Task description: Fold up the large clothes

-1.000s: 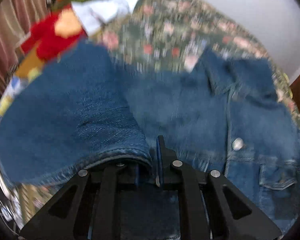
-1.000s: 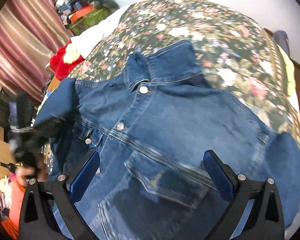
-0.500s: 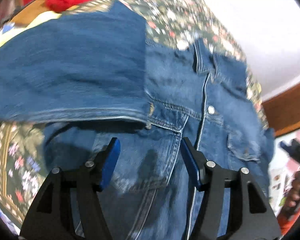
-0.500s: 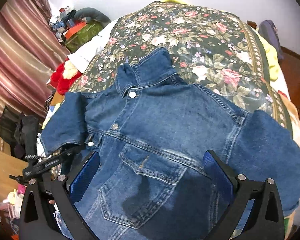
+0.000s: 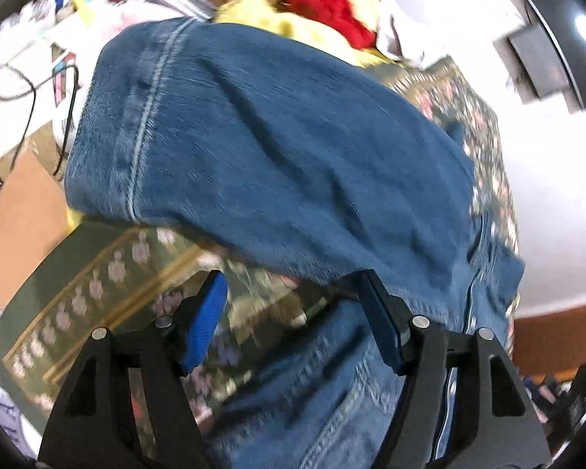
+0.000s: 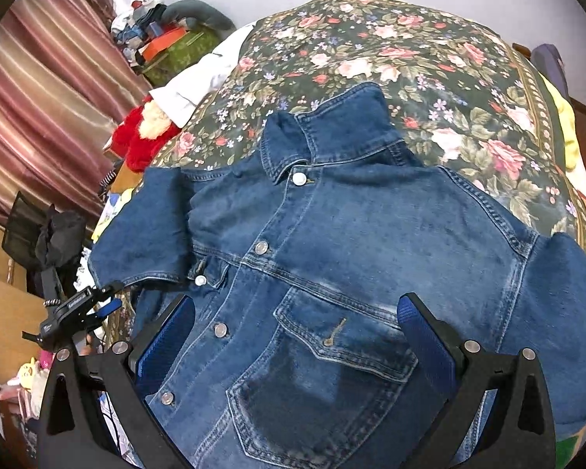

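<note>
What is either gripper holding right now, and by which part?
Nothing. The left gripper and right gripper are both open, with the denim jacket lying flat on the floral bedspread.

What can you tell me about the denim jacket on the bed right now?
The denim jacket is dark blue, lying front-up and buttoned on the floral bedspread, collar toward the far end. It shows metal buttons, a flapped chest pocket and lighter seam stitching. One sleeve is folded in across the chest; the other hangs toward the bed's edge. The left gripper and right gripper hover open over it, gripping nothing.
</note>
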A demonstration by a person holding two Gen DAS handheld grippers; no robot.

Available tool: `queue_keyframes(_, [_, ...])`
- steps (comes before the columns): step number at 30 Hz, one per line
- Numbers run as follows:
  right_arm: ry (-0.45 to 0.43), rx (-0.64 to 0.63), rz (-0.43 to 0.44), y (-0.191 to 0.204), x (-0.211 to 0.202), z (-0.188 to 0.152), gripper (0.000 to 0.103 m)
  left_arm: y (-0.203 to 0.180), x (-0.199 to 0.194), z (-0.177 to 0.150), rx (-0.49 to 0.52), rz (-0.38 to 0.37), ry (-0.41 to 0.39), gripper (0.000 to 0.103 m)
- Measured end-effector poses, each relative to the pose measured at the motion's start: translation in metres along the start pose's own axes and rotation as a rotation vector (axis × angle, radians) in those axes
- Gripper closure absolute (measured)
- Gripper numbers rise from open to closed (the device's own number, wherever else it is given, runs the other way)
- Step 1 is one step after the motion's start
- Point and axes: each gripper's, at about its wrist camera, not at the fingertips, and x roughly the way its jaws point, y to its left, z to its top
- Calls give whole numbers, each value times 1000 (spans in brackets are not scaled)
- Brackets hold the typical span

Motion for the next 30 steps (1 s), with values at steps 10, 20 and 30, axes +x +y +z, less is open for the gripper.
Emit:
queue_keyframes(10, [32, 0, -24, 3, 17, 2, 0, -31, -5, 20, 110, 121, -160, 90])
queue_keyframes(20, [-3, 53, -6, -22, 3, 0, 0, -171, -74, 20, 476, 111, -404, 95])
queue_keyframes(30, [-99, 135, 0, -70, -46, -10, 0, -333, -60, -63, 889, -64, -379, 96])
